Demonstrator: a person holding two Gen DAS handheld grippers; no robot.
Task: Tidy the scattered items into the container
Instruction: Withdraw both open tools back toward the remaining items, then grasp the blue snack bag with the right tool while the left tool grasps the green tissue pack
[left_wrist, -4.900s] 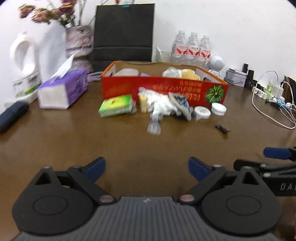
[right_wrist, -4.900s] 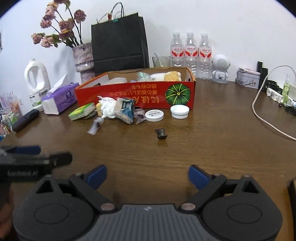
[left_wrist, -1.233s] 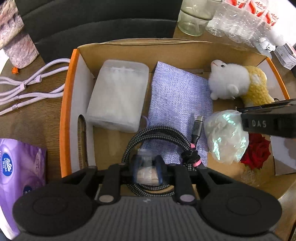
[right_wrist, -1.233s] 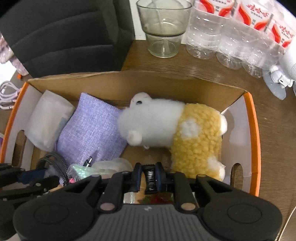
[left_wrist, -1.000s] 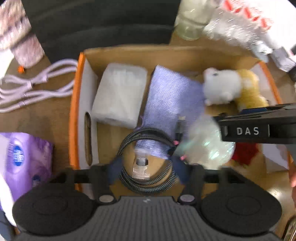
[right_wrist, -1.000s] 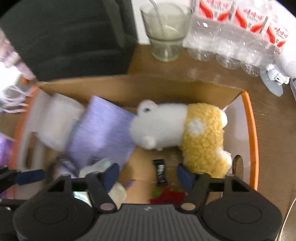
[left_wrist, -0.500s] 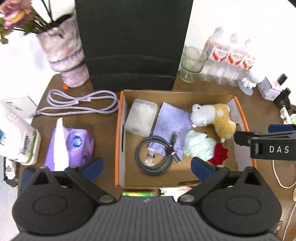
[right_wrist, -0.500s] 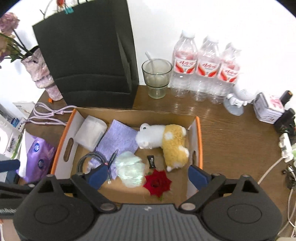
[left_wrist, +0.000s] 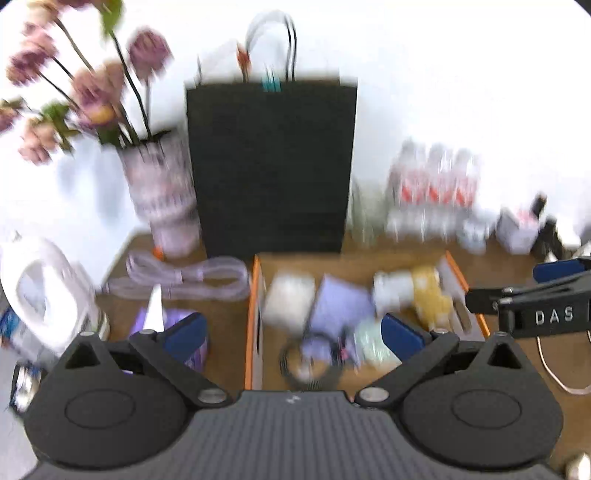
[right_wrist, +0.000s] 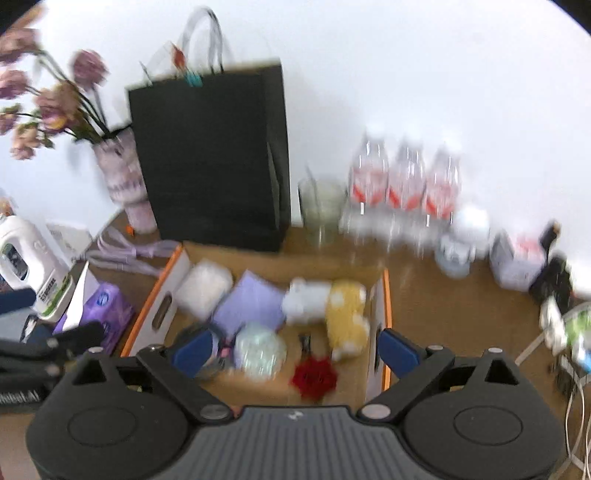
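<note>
The orange-rimmed cardboard box (right_wrist: 386, 314) lies below and ahead of both grippers, blurred by motion. Inside it are a white pack (right_wrist: 203, 286), a purple cloth (right_wrist: 251, 308), a white-and-yellow plush toy (right_wrist: 332, 302), a pale green bag (right_wrist: 260, 350), a red flower (right_wrist: 314, 373), a small black clip (right_wrist: 306, 341) and a coiled cable (left_wrist: 310, 363). My left gripper (left_wrist: 291, 332) hangs open and empty above the box's (left_wrist: 251, 321) left part. My right gripper (right_wrist: 295, 350) is above the front of the box. Its jaws are still opening, with nothing between them.
A black paper bag (left_wrist: 271, 166) stands behind the box, with a vase of flowers (left_wrist: 162, 203) to its left. Water bottles (right_wrist: 404, 184) and a glass (right_wrist: 319, 210) are at the back right. A purple tissue pack (right_wrist: 103, 310), a white detergent bottle (left_wrist: 40, 299) and a purple cord (left_wrist: 184, 280) lie left.
Both grippers opened, leaving a small packet and the black clip in the box. Both then rose and drew back, tilting up so the wall and bag came into view.
</note>
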